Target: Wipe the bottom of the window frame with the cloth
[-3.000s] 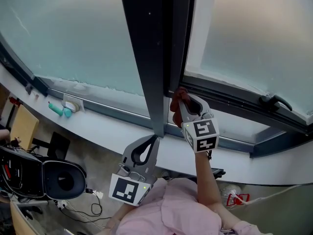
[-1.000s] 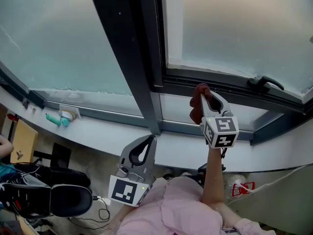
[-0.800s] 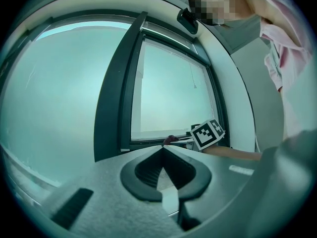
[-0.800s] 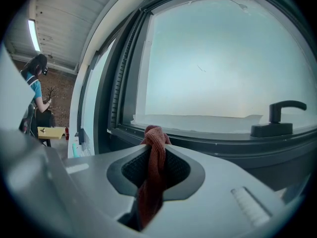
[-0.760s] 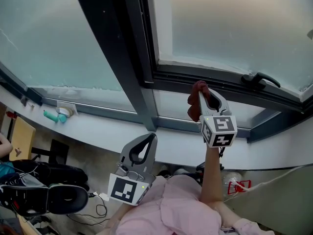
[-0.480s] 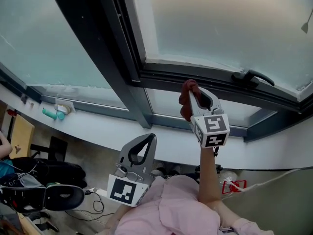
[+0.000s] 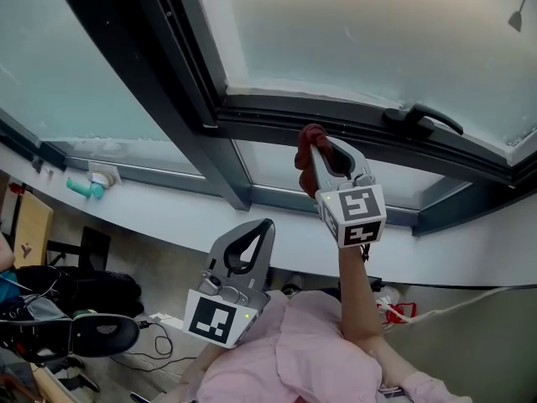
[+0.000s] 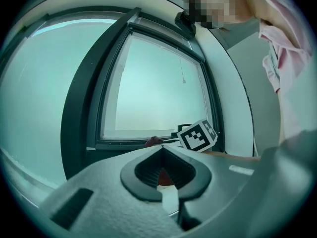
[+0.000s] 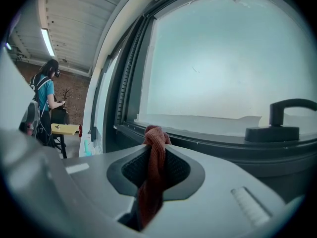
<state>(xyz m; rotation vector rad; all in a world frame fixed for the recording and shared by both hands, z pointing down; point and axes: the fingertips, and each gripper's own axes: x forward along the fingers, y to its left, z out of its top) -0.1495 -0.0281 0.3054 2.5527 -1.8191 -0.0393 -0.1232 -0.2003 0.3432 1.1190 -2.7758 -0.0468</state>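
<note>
A dark red cloth (image 7: 307,159) is pinched in my right gripper (image 7: 314,138), which is shut on it and holds it against the dark bottom rail of the window frame (image 7: 260,114), left of the black handle (image 7: 421,117). In the right gripper view the cloth (image 9: 154,165) hangs between the jaws, its knotted end by the rail (image 9: 208,139). My left gripper (image 7: 262,225) hangs low by the person's body, shut and empty. In the left gripper view the left gripper (image 8: 161,150) points at the window, with the right gripper's marker cube (image 8: 197,136) beyond.
A white sill (image 7: 159,217) runs below the frame, with a teal object (image 7: 83,189) on it at the left. A thick dark mullion (image 7: 143,65) rises left of the cloth. A person (image 9: 45,99) stands by a yellow table (image 9: 65,129) far behind. Bags and cables lie on the floor (image 7: 75,326).
My right gripper has carried the cloth from the foot of the mullion rightward along the bottom rail, toward the handle. The left gripper has stayed low and shut.
</note>
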